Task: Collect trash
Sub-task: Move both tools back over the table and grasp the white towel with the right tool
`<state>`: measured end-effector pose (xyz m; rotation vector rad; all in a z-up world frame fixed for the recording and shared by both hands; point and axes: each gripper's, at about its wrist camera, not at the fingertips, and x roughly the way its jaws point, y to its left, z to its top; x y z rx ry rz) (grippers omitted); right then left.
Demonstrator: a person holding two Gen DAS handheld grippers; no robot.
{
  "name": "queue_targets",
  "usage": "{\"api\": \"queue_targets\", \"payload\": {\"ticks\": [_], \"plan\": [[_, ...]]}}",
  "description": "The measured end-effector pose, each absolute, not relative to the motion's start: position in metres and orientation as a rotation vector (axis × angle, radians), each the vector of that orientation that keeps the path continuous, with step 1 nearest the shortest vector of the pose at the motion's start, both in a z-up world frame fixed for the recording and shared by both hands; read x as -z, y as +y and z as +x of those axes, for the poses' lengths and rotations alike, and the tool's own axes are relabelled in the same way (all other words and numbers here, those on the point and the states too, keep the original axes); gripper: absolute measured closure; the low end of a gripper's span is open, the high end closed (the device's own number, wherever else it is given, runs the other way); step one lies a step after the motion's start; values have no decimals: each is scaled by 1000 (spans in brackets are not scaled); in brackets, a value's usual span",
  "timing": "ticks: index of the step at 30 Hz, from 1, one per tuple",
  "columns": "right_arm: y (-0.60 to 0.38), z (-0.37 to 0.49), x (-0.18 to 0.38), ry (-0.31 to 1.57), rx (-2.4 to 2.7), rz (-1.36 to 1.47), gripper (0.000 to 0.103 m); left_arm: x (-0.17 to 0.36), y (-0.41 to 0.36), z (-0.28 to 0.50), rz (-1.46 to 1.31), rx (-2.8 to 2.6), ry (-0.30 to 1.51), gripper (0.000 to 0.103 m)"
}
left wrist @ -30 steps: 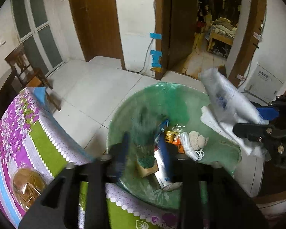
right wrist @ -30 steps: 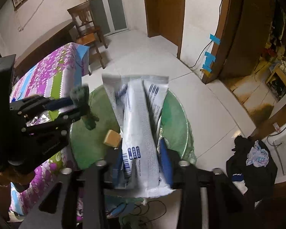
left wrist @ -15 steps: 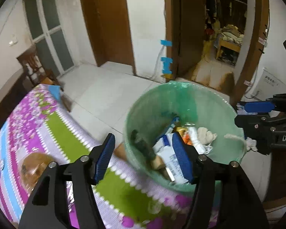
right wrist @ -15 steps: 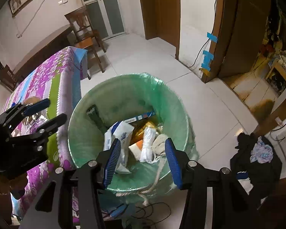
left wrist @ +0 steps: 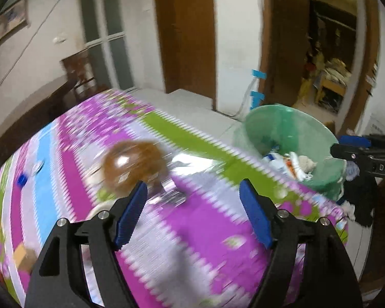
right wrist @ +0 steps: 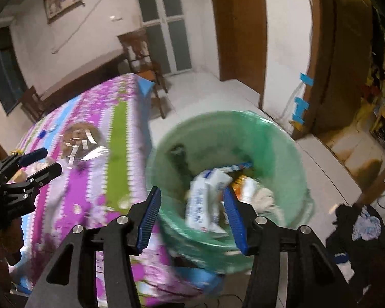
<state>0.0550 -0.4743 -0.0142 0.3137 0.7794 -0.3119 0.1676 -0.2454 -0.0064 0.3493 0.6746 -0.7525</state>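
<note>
Both grippers' fingers stand apart and empty; the crinkly wrapped brown item (left wrist: pixel 134 165) ahead of the left gripper (left wrist: pixel 192 214) looks light, slippery, best pinched across its middle.

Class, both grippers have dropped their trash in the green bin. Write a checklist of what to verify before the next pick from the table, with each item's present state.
1. Left gripper empty, jaws just been opening: ok.
2. Right gripper empty, jaws just been opening: ok.
3. White packet inside the green bin: ok.
4. Trash left on the table, such as the brown wrapped thing: ok.
5. Sharp view of that thing: not ok, blurred.
</note>
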Motion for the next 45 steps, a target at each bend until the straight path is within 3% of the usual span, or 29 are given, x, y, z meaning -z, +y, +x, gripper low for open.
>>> {"api": "queue_targets", "payload": {"ticks": [10,18,24,27,31,39,41,43,45], "plan": [[-379,98,17,762,126,247,42,-30,-113,195,210,528,565,21],[-321,131,11,767,8,168,40,-41,-34,229,194,340,570,20],[-276,168,4,766,-120,65,22,-28,-22,231,268,362,577,12],[-247,198,6,818,-287,-83,13,-20,-20,223,289,405,574,9],[-212,232,11,839,-412,-382,8,-5,-15,233,278,413,633,9],[-183,287,35,933,-606,-772,9,4,-13,240,301,368,658,9],[-179,298,39,971,-671,-774,15,5,-17,239,312,372,657,9],[-179,308,39,1014,-744,-726,35,7,-23,238,336,375,655,9],[-179,313,40,1046,-781,-679,46,11,-28,238,359,370,660,9]]}}
